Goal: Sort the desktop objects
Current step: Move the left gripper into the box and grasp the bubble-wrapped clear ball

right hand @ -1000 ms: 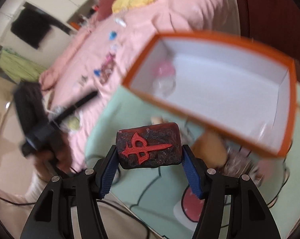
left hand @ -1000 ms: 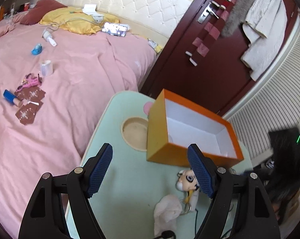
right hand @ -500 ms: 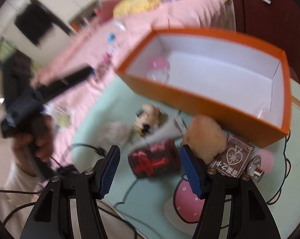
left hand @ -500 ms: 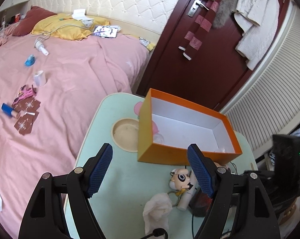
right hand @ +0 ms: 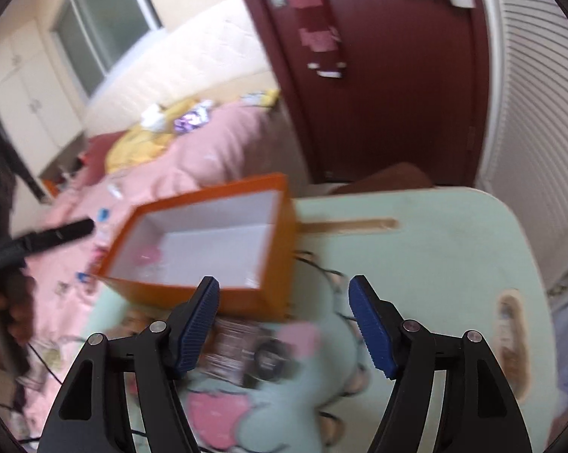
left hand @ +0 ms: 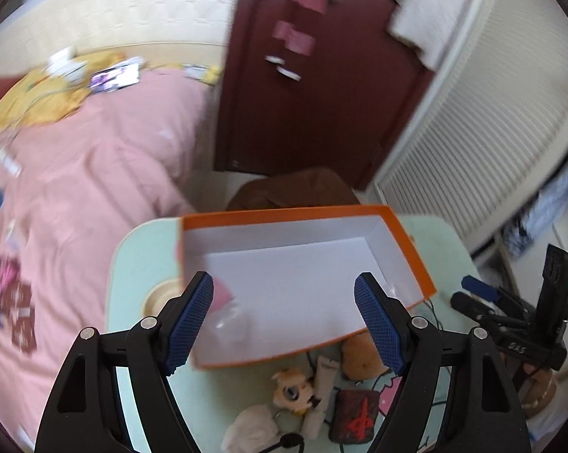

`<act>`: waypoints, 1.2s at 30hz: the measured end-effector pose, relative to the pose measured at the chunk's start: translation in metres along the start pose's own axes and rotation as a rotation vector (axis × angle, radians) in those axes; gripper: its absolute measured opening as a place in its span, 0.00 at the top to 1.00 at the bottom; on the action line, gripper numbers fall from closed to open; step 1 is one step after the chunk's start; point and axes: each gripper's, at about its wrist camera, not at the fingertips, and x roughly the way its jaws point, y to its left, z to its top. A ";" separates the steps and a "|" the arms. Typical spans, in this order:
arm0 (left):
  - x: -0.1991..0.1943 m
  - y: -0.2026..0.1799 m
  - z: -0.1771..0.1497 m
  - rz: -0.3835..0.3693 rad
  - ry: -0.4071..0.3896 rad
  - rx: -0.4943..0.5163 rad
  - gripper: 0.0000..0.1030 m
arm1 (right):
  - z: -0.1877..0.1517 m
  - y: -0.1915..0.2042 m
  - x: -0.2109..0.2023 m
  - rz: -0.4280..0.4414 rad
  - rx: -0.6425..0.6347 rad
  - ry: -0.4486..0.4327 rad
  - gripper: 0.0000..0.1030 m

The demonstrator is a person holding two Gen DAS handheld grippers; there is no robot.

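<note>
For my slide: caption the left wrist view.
Open left gripper above an orange box on a green table, small toys beside it.

Both views are smeared by motion blur. In the left wrist view the near wall of the orange box is partly covered by the left gripper; a pink thing and a clear thing inside cannot be identified. The dark red block and white fluffy toy are cut off at the bottom edge. In the right wrist view the things on the table under the right gripper are too blurred to name.
</note>
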 end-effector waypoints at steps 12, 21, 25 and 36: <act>0.087 -0.066 0.035 -0.152 0.290 0.154 0.25 | -0.046 -0.026 0.024 -0.079 -0.008 0.061 0.27; 0.157 -0.084 0.022 -0.286 0.551 0.048 0.52 | -0.046 -0.027 0.024 -0.064 0.013 0.033 0.24; 0.161 -0.088 0.015 -0.358 0.587 0.028 0.52 | -0.047 -0.025 0.021 -0.064 0.019 0.030 0.24; 0.149 -0.079 0.016 -0.426 0.598 0.025 0.72 | -0.046 -0.023 0.020 -0.057 0.030 0.027 0.20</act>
